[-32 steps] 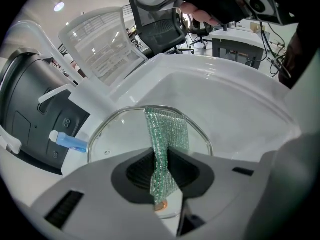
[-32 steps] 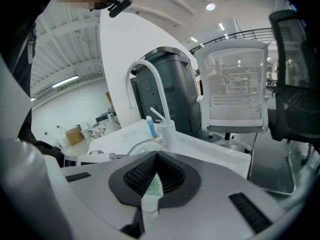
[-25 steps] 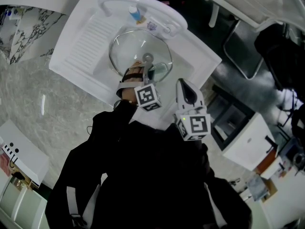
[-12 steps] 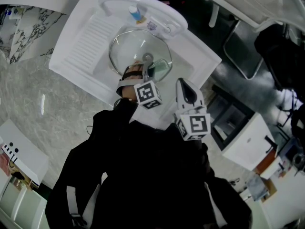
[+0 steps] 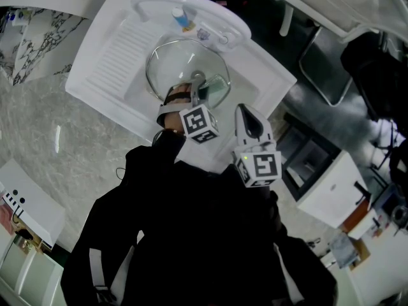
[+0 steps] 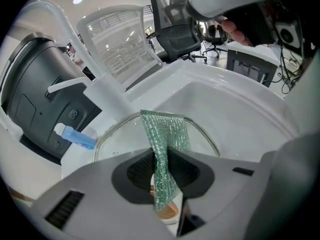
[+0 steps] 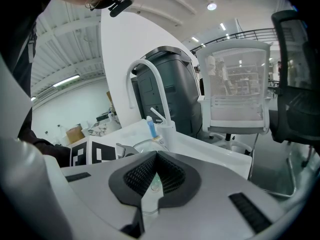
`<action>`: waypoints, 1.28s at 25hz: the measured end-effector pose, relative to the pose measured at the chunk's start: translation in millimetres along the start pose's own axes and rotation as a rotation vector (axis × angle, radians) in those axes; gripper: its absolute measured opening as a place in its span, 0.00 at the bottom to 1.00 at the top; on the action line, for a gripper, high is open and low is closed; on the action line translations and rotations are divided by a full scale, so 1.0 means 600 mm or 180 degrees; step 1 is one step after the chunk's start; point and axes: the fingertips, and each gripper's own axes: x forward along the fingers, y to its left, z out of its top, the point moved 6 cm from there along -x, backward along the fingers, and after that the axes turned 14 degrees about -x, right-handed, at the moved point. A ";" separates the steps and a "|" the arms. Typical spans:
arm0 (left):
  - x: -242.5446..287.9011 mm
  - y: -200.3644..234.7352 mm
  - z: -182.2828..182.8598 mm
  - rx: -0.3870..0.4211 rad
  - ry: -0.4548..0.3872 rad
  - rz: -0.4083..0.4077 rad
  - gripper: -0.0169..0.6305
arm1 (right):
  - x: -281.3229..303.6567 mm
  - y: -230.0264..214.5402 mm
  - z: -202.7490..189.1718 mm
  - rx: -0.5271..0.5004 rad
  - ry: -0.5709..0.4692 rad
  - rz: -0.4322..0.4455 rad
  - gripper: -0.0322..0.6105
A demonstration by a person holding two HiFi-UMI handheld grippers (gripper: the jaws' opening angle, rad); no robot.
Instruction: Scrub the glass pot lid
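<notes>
The glass pot lid (image 5: 175, 65) lies in the basin of the white sink (image 5: 105, 53), its metal rim (image 6: 111, 131) showing in the left gripper view. My left gripper (image 5: 200, 92) hovers over the lid's near edge, shut on a green mesh scrubbing cloth (image 6: 167, 134) that hangs from the jaws down to the glass; from the head view the cloth (image 5: 217, 86) lies at the lid's right side. My right gripper (image 5: 243, 111) is held to the right of the lid, above the sink's front rim. Its jaws (image 7: 150, 184) look shut with nothing in them.
A curved white faucet (image 5: 191, 5) arches over the back of the sink, with a small blue bottle (image 5: 180, 18) beside it. A marble counter (image 5: 51, 139) runs along the left. An office chair (image 6: 175, 29) and a black bin (image 6: 35, 89) stand behind the sink.
The left gripper has edged slightly forward over the lid, carrying the green cloth a little up and to the right. The right gripper has stayed where it was.
</notes>
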 end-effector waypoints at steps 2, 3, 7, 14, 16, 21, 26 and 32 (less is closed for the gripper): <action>0.001 0.001 0.000 -0.0018 0.0001 0.0010 0.14 | 0.000 -0.002 -0.001 0.0001 0.0002 -0.0002 0.05; 0.001 0.003 0.001 -0.0034 -0.0004 0.0015 0.14 | 0.000 -0.002 -0.001 0.0001 0.0001 0.0000 0.05; 0.001 0.012 0.010 -0.0142 -0.0033 0.0016 0.14 | 0.001 -0.003 0.000 -0.0004 -0.0001 0.0007 0.06; 0.002 0.023 0.020 -0.0234 -0.0065 0.0053 0.14 | 0.000 -0.005 0.000 -0.0012 -0.0006 0.0000 0.06; 0.002 0.030 0.023 -0.0269 -0.0080 0.0085 0.14 | -0.001 -0.006 0.000 -0.0013 -0.0005 -0.0005 0.05; 0.004 0.044 0.029 -0.0358 -0.0091 0.0118 0.14 | -0.001 -0.008 -0.001 -0.0011 -0.0001 -0.0011 0.06; 0.004 0.052 0.028 -0.0439 -0.0100 0.0144 0.14 | 0.000 -0.008 0.001 -0.0014 -0.0001 -0.0014 0.05; 0.003 0.067 0.030 -0.0583 -0.0130 0.0166 0.14 | -0.001 -0.009 0.001 -0.0020 0.0011 -0.0016 0.06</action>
